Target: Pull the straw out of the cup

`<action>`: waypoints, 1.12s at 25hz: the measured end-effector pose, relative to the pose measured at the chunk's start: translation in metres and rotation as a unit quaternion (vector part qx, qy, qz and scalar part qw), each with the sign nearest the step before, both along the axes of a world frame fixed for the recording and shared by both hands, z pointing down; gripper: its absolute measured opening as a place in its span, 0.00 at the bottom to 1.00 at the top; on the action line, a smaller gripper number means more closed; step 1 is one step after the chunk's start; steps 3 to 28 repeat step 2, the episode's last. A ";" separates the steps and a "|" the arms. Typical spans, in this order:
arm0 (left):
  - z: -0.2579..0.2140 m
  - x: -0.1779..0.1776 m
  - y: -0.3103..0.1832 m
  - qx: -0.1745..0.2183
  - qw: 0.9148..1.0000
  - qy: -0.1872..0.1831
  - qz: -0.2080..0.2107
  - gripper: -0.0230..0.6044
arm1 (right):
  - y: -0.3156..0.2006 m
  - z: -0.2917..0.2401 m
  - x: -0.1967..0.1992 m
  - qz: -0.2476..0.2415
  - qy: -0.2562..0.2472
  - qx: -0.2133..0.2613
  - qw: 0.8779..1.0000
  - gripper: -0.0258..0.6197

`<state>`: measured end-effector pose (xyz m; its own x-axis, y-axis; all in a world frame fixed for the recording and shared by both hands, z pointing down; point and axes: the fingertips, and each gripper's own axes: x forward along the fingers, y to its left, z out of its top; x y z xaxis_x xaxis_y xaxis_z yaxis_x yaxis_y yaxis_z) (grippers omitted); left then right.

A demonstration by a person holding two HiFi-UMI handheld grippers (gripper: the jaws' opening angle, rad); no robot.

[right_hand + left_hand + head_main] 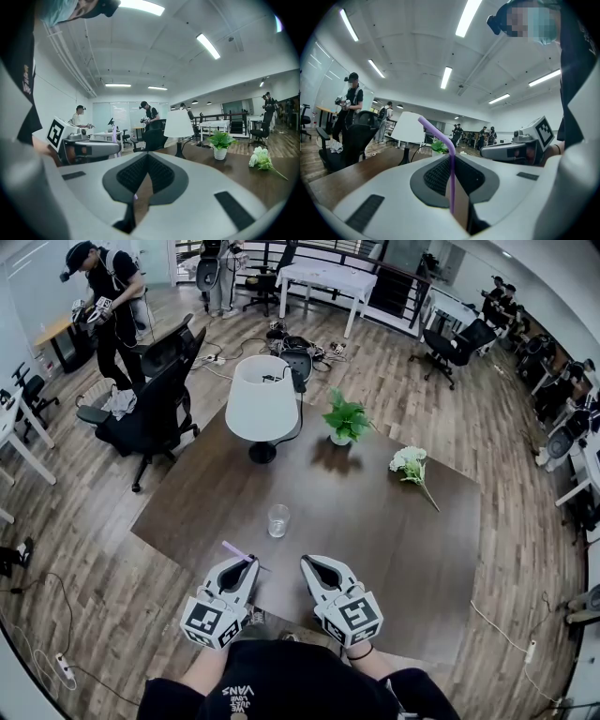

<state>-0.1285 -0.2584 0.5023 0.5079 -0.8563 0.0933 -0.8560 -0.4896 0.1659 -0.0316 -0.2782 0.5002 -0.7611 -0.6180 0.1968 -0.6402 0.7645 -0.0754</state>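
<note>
- Your left gripper (452,158) is clenched on the purple straw (451,180). The shaft runs up between the pads, and its bent top leans off to the left above the jaw tips.
- In the head view the straw pokes out past the tips of your left jaws. It is clear of the glass cup (278,520), which stands on the dark table (394,540) just ahead, between your two grippers.
- Your right gripper (147,158) has its jaws pressed together on nothing and sits beside the left one.
- Readable writing: "VANS" on your dark shirt (239,692), upside down in the head view. The marker cubes (214,622) carry only black-and-white square patterns.
</note>
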 end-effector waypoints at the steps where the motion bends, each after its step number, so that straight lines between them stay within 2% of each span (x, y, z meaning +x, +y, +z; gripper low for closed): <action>1: 0.000 -0.001 0.000 -0.001 1.000 0.000 0.000 0.09 | 0.000 0.000 0.000 0.000 0.000 0.000 1.000 0.07; 28: 0.000 -0.001 0.000 -0.001 1.000 0.001 0.000 0.09 | 0.000 0.000 -0.001 0.000 0.000 0.000 1.000 0.07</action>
